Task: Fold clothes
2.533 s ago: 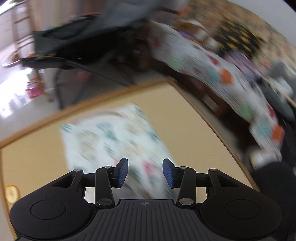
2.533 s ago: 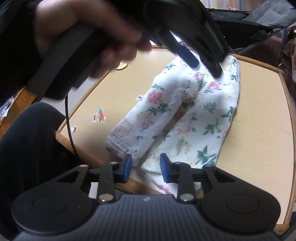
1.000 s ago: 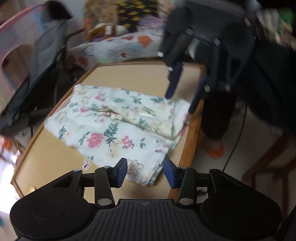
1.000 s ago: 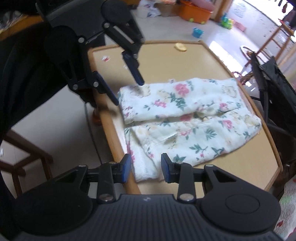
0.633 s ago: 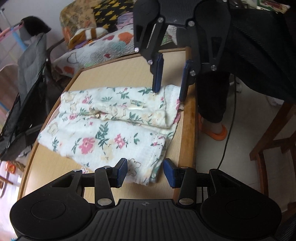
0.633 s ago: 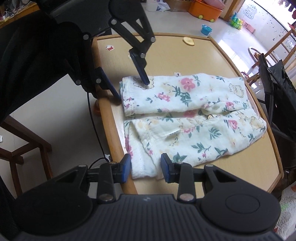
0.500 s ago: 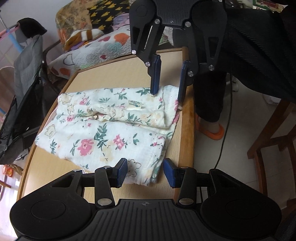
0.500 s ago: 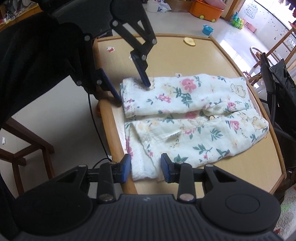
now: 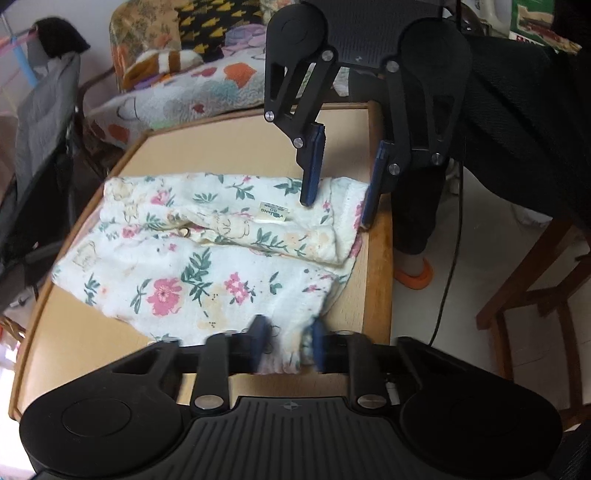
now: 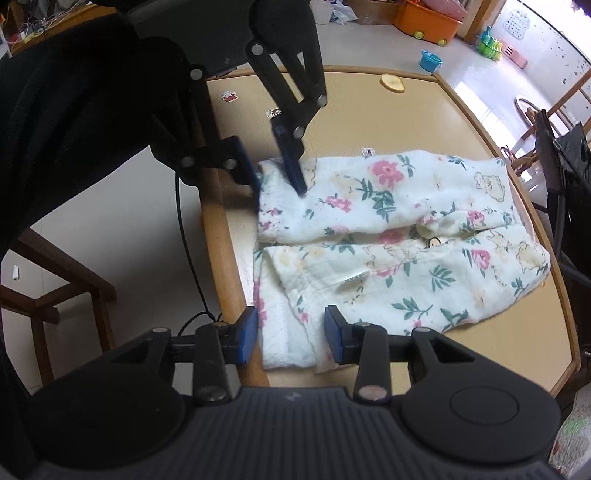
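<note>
Both claws spread, straddling garment corners at desk edge: left claw, right claw.

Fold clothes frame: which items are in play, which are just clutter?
In play:
- white floral cotton garment, lying across the table
- left gripper, jaws at its near corner
- right gripper, jaws astride the other corner

Clutter:
- round yellow disc
- small stickers
- orange toy bin
- wooden table
</note>
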Action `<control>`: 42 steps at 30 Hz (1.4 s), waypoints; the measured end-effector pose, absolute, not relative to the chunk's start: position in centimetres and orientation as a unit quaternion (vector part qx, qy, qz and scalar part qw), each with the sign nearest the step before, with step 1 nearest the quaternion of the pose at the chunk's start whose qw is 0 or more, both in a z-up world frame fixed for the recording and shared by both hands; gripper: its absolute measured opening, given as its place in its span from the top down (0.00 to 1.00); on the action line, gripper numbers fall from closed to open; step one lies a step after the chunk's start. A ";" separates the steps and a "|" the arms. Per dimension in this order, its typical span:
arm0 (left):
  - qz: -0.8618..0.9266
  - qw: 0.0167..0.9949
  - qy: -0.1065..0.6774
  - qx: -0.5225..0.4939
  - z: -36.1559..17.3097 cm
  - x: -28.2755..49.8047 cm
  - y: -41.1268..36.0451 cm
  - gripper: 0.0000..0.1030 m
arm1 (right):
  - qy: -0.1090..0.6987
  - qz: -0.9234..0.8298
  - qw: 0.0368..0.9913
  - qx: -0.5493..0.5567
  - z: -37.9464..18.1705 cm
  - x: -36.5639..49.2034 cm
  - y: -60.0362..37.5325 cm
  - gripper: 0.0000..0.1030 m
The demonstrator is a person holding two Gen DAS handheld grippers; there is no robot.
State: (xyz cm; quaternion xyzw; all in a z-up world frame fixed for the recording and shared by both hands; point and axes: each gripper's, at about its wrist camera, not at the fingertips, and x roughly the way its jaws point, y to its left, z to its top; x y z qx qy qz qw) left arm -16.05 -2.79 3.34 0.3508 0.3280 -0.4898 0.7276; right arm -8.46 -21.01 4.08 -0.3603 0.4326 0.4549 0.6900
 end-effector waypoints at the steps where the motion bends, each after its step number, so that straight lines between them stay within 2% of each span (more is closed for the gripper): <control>1: -0.489 0.727 0.334 0.347 3.3 -15.8 -2.9 0.86 | 0.432 0.456 0.691 -0.358 4.2 -8.4 -21.0 0.62; 14: -0.458 0.755 0.415 0.221 2.8 -12.0 -2.4 0.90 | 0.438 0.449 0.690 -0.361 3.3 -8.1 -21.4 0.62; 20: -0.454 0.756 0.420 0.214 2.6 -11.6 -2.5 0.90 | 0.453 0.456 0.679 -0.355 3.3 -7.4 -21.3 0.62; 23: -0.452 0.758 0.423 0.209 2.6 -11.5 -2.5 0.90 | 0.459 0.460 0.674 -0.351 3.3 -7.2 -21.2 0.66; 24: -0.450 0.758 0.423 0.208 2.7 -11.6 -2.5 0.90 | 0.461 0.461 0.674 -0.349 3.3 -7.1 -21.1 0.71; 27: -0.444 0.761 0.428 0.201 2.8 -11.7 -2.3 0.90 | 0.462 0.452 0.678 -0.352 3.3 -6.9 -20.8 0.92; 42: -0.441 0.757 0.455 0.158 5.5 -13.1 -2.7 0.90 | 0.487 0.489 0.645 -0.328 6.2 -7.6 -21.0 0.94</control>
